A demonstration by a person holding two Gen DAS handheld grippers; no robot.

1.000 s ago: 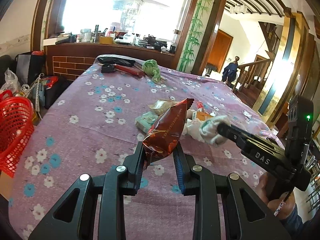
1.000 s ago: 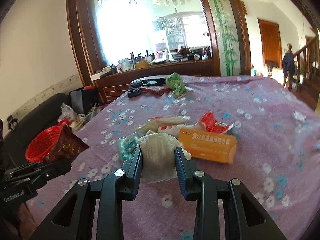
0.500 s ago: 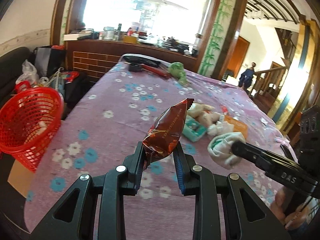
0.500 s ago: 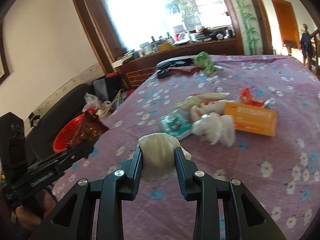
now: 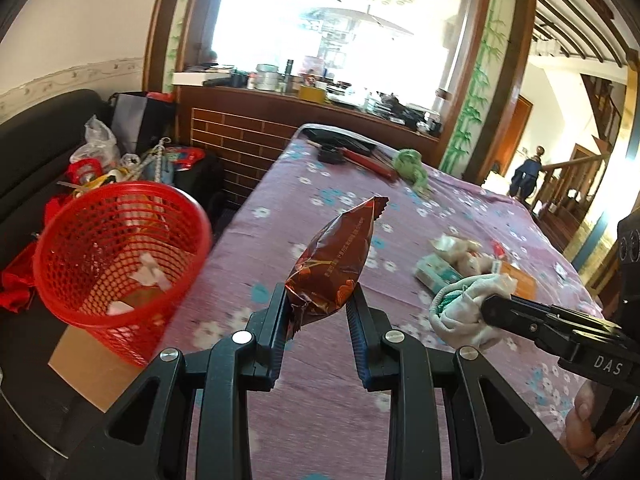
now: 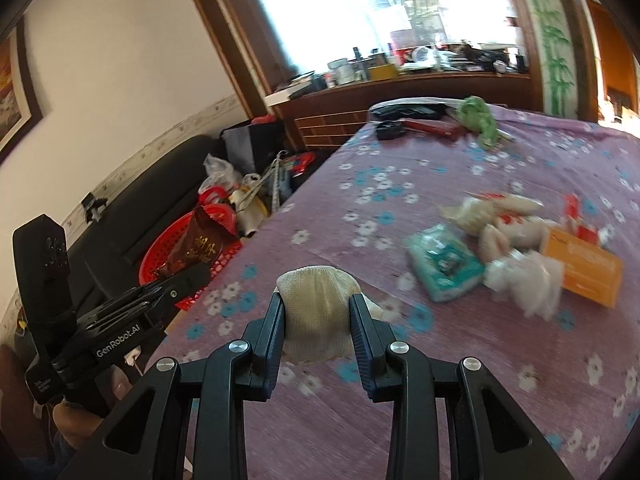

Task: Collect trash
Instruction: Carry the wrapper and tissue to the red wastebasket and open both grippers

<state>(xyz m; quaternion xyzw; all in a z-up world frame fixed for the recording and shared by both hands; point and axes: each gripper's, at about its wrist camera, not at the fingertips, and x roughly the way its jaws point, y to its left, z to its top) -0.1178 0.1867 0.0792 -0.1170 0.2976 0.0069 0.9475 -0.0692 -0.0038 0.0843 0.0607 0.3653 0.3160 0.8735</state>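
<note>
— Where does the basket [image 5: 120, 268] stand?
— Off the table's [image 5: 400, 408] left edge, on a cardboard box [image 5: 86, 360], with scraps of paper [image 5: 150, 274] in it. A sofa [image 5: 32, 148] is behind it.

— And on the table?
— A heap of packets [image 6: 500, 236] toward the right, with a carton [image 6: 584, 268] at its right end. At the far end lie a knotted bag [image 5: 412, 166] and, left of it, some tools [image 5: 352, 154].

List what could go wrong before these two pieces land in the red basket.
1. The left gripper pinches only the bottom end of the brown snack wrapper; it may slip out over the tablecloth.
2. The red basket sits off the table edge, so an early release misses.
3. The right gripper squeezes a soft white cloth wad, which may snag.
</note>
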